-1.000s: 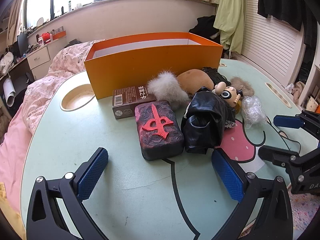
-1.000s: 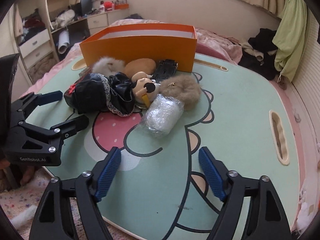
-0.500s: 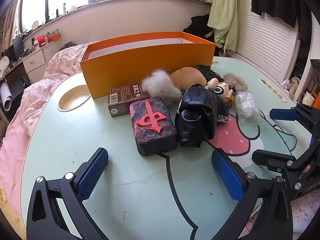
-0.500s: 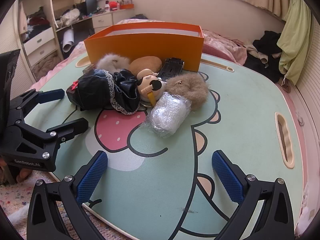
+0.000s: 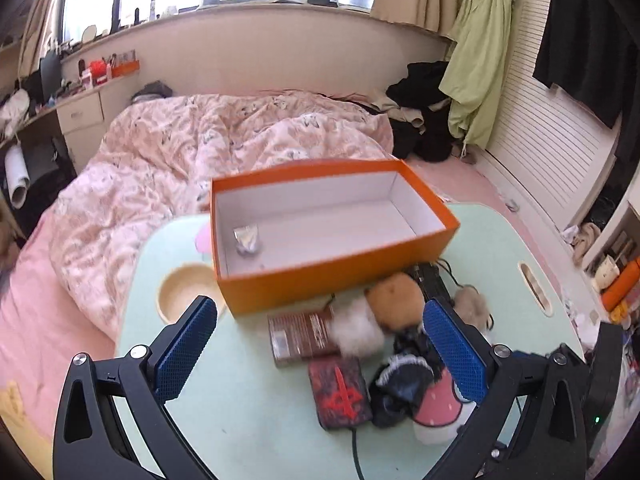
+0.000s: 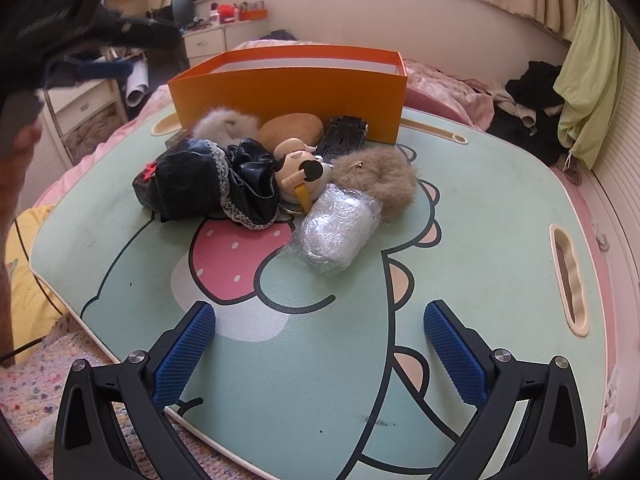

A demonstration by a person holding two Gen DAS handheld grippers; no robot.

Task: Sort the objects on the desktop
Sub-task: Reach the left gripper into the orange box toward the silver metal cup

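Both grippers hang with jaws spread wide and nothing between them: the left gripper (image 5: 318, 354) looks down from above the orange box (image 5: 332, 280), the right gripper (image 6: 319, 354) waits over the near edge of the surface (image 6: 500, 216). The box stands at twelve o'clock of the heap and holds only one small crumpled silvery scrap (image 5: 247, 240). The plastic-wrapped bundle (image 6: 336, 228) lies nearest the right jaws, at the heap's five o'clock edge, touching the tan fur puff (image 6: 380, 178) behind it. That bundle looks the easiest first pick: it is free on three sides. The jaws should straddle its short width and close gently, since the wrap will likely crush and slip. The doll (image 6: 298, 168) and the black lace-trimmed cloth (image 6: 208, 184) overlap, so each should be lifted alone, straight up, before being carried over the box wall.
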